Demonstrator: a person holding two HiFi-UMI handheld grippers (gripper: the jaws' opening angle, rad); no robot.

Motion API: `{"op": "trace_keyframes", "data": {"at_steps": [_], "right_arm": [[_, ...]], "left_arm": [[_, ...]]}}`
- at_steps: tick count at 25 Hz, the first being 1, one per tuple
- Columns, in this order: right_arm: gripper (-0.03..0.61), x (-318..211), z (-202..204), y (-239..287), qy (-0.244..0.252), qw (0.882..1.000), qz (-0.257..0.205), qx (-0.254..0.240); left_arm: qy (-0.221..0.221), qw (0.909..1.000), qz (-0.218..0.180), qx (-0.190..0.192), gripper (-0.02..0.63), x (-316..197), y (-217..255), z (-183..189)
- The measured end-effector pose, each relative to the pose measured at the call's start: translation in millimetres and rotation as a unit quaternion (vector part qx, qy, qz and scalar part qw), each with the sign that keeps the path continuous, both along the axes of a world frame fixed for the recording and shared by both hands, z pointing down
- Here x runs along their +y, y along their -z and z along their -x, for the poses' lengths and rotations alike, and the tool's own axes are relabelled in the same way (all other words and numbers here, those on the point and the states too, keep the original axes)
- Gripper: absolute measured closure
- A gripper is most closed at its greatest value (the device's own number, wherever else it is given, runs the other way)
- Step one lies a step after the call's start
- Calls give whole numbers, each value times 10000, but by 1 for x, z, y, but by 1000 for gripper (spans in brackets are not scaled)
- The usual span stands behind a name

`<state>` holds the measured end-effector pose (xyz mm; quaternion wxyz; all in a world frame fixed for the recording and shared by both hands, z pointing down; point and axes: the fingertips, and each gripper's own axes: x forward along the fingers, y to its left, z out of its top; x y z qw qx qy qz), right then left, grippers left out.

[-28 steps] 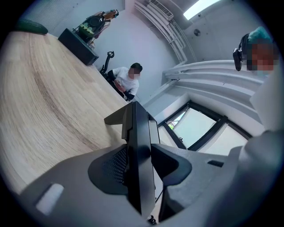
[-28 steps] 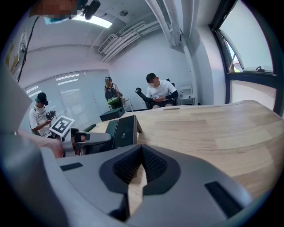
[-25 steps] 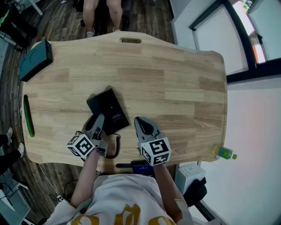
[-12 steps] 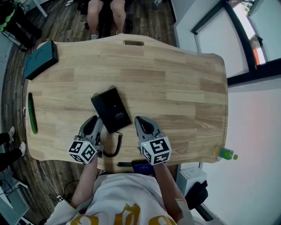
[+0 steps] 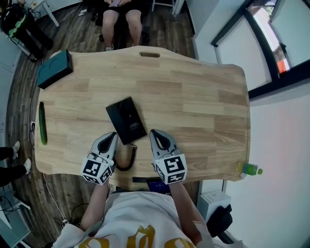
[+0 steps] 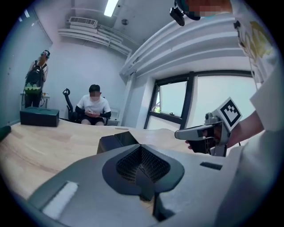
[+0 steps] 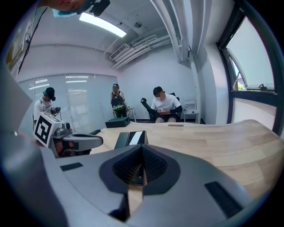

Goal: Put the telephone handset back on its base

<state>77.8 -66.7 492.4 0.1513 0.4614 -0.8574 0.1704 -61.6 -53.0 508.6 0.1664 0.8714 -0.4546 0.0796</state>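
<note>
The black telephone [image 5: 126,120] lies flat on the wooden table [image 5: 193,97], and its handset appears to rest on the base. Its coiled cord [image 5: 129,160] loops toward the near edge. My left gripper [image 5: 110,137] hovers just near-left of the phone and does not touch it. Its jaws have just been closing and now stand shut with nothing between them. My right gripper [image 5: 155,133] hovers near-right of the phone, also shut and empty. From the left gripper [image 6: 142,148] the phone [image 6: 117,141] lies ahead. From the right gripper [image 7: 142,153] the phone [image 7: 131,138] lies ahead.
A dark teal box [image 5: 54,69] sits at the far left corner. A green strip [image 5: 42,130] lies along the left edge. A green bottle [image 5: 248,168] stands off the near right corner. A person [image 5: 123,14] sits at the far side.
My left gripper has drawn back from the phone's near-left corner, risen and rolled, and its jaws have gone from open to shut. The right gripper has lifted a little.
</note>
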Motion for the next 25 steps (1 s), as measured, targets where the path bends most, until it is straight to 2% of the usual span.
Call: {"op": "trace_keyframes", "data": {"at_steps": [4,8,13,25], "right_arm": [[574,9,4,10,26,9999,-113,-34],[574,18,8,23,60,9996,-280,-44],[574,33,8,36,41,9990,-429,-73],[574,68,-2,54,-101,9973,-725,-109]], "left_arm": [[-262,9987,-268,-350,611,13,9,-11],[-185,9978,-596,-238,611,15,31,-9],[-88,9978,-638,-126,611,23,46,-8],[-1,9967,-790,-191,611,56,62,-6]]}}
